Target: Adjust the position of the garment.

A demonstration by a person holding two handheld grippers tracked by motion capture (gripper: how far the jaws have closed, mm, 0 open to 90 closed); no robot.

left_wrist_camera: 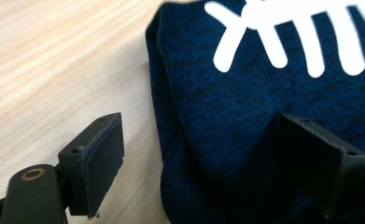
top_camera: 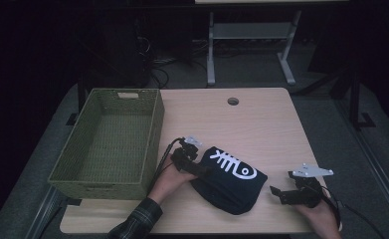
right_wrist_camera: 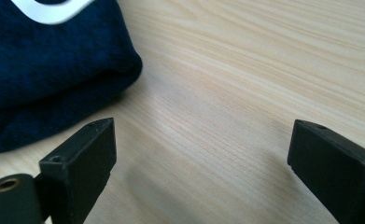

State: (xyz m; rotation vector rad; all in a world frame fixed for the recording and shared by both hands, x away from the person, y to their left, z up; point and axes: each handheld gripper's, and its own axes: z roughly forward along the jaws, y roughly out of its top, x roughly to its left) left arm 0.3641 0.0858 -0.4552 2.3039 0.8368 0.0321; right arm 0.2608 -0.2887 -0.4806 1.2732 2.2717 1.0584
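Both grippers I see spread wide: left gripper (top_camera: 198, 168) straddles the folded navy garment's (top_camera: 229, 181) nine o'clock edge unpinched; right gripper (top_camera: 277, 194) empty at three o'clock, on the table (top_camera: 261, 124).

Folded garment (left_wrist_camera: 264, 116), fish print (left_wrist_camera: 287, 37) cut by picture edges.
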